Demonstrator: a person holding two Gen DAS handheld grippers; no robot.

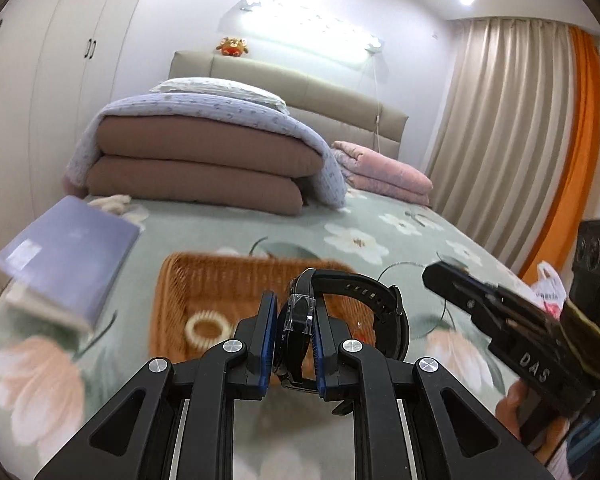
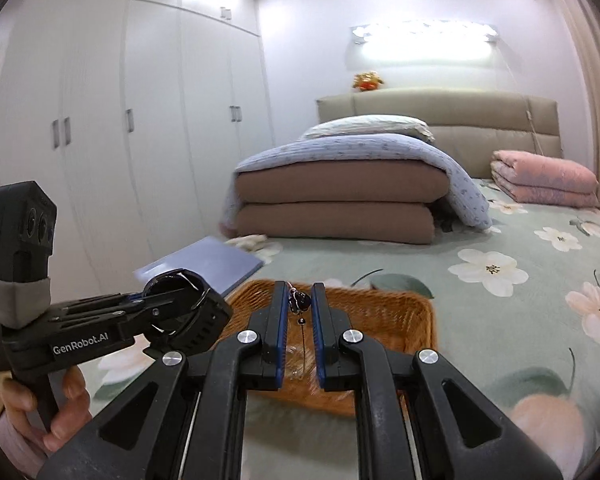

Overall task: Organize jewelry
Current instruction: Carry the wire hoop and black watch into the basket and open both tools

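Above the wicker basket (image 1: pixel 188 280) on the bed, the left gripper (image 1: pixel 294 320) pinches a black watch (image 1: pixel 300 316); the right gripper (image 2: pixel 299 312) — jaws narrowly apart — carries a thin pendant necklace (image 2: pixel 299 304). Its loosely caught chain could slip out and miss the basket.

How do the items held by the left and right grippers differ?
The left gripper clamps a bulky black watch; the right gripper pinches a thin necklace with a small dark pendant. The watch's strap arches out stiffly; the necklace dangles. Both are above the wicker basket.
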